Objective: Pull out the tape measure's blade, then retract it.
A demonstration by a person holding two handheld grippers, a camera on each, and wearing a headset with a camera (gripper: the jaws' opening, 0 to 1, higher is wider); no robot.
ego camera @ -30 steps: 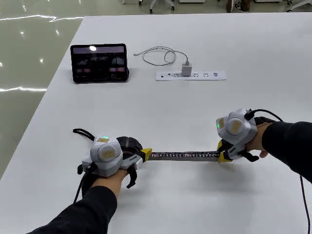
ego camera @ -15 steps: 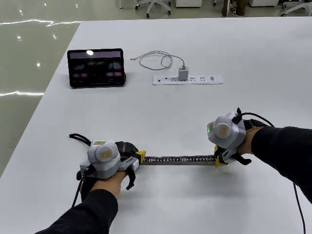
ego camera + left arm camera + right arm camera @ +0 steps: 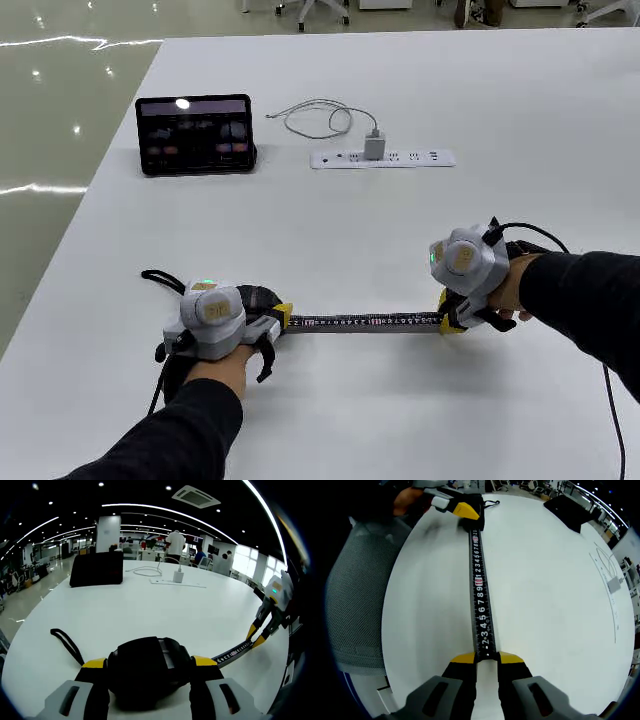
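The black tape measure case (image 3: 150, 667) rests on the white table (image 3: 340, 230), and my left gripper (image 3: 150, 661) is shut around it. From above, the case (image 3: 258, 298) peeks out past the left gripper (image 3: 268, 318). Its blade (image 3: 365, 322) lies flat on the table, stretched rightward. My right gripper (image 3: 445, 322) is shut on the blade's tip. Along the right gripper's (image 3: 486, 657) jaws the blade (image 3: 480, 595) runs away toward the left gripper (image 3: 460, 507), numbers facing up. The case's black wrist strap (image 3: 65, 642) trails off to the left.
A dark tablet (image 3: 195, 133) stands at the back left. A white power strip (image 3: 382, 158) with a charger and coiled cable (image 3: 325, 115) lies behind the work. The table's left edge (image 3: 90, 215) drops to a shiny floor. People stand far off in the room.
The head view has shifted a little. Both grippers keep their hold, and the blade's drawn-out length looks about the same, perhaps slightly shorter.
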